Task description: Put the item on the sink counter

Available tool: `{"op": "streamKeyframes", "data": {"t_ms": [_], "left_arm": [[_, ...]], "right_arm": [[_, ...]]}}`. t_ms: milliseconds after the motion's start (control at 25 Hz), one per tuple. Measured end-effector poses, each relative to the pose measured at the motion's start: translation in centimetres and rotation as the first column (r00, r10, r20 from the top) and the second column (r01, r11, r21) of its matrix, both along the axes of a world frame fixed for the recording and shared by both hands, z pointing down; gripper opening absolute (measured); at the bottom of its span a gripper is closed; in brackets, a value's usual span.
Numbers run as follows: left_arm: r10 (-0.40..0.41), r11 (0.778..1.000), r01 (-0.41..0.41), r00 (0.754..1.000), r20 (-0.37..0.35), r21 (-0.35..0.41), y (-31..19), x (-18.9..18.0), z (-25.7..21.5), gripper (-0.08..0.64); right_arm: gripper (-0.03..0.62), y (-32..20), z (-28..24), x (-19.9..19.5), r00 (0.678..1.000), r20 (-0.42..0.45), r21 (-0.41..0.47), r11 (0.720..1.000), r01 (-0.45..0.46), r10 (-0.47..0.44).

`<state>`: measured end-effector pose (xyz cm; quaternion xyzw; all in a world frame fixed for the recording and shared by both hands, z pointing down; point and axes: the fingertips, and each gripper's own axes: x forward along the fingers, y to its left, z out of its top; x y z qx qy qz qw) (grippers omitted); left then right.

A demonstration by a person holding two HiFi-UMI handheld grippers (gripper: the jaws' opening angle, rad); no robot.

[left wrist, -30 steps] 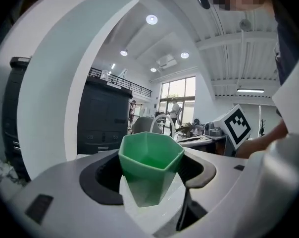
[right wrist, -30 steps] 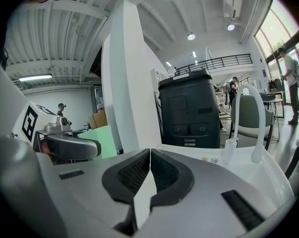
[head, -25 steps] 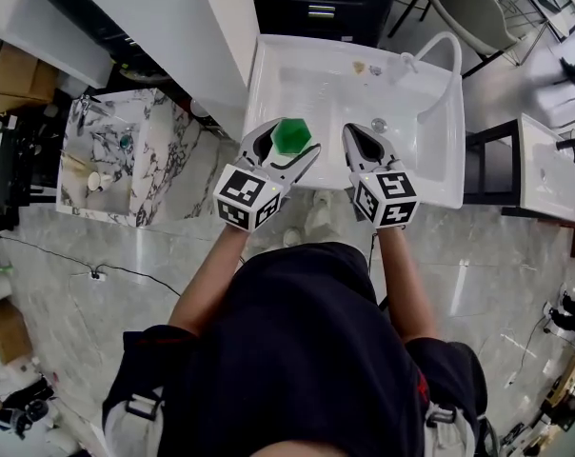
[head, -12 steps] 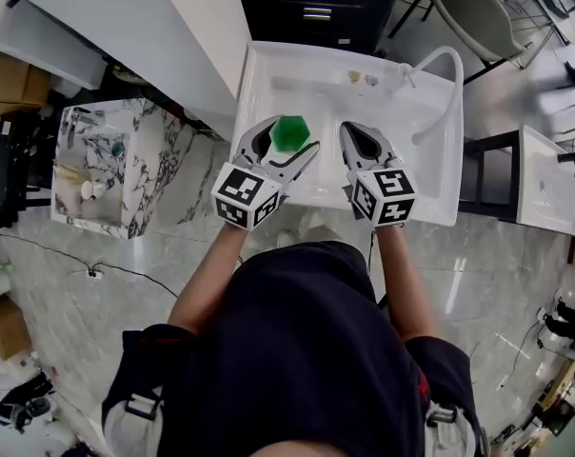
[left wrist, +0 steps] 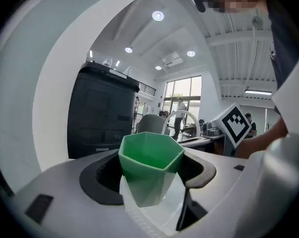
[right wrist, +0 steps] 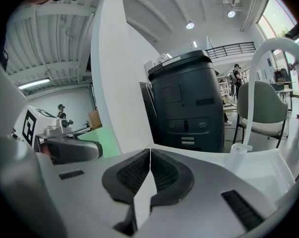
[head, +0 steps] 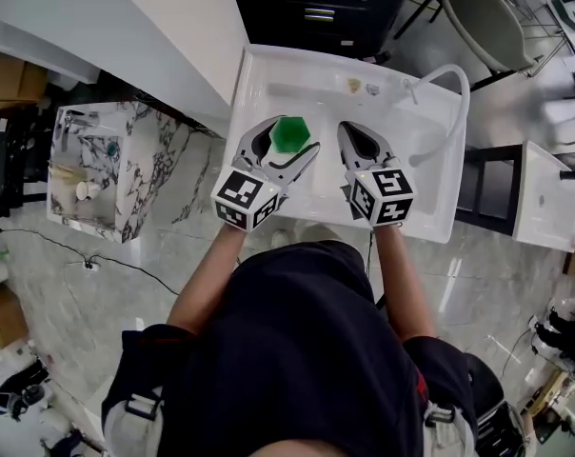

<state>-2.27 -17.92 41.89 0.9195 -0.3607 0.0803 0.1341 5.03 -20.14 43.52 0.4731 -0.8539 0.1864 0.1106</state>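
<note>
A green faceted cup [head: 290, 134] stands upright between the jaws of my left gripper [head: 286, 145], which is shut on it; in the left gripper view the green cup [left wrist: 150, 165] fills the gap between the dark pads. It hangs over the white sink [head: 254, 76], above the basin's left half. My right gripper [head: 357, 146] is beside it to the right, over the basin, its pads [right wrist: 162, 175] pressed together with nothing between them. A white curved faucet [head: 449, 79] rises at the sink's right end.
A tall white wall panel [head: 164, 27] borders the sink on the left. A dark cabinet [head: 316, 3] stands behind the sink. A marble-topped unit [head: 102, 174] is at the left, a small white basin [head: 545, 193] at the right. Two small items [head: 362, 87] lie at the sink's back.
Both grippers keep their place with the cup still held. The view has shifted a little, so the sink and floor appear slightly lower and more to the left.
</note>
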Motion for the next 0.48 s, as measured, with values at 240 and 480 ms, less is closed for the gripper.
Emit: {"op": "streamKeyframes", "data": {"t_ms": [240, 480], "left_arm": [[-0.026, 1.000, 0.026, 1.000, 0.004, -0.014, -1.9, 0.4, 0.8, 0.328], [-0.041, 0.999, 0.041, 0.999, 0.015, -0.030, -3.6, 0.9, 2.0, 0.328]], "right_arm": [[0.035, -1.9, 1.0, 0.2, 1.000, 0.007, -0.022, 0.999, 0.026, -0.026], [0.035, -3.5, 2.0, 0.5, 0.999, 0.017, -0.041, 0.998, 0.044, -0.043]]}}
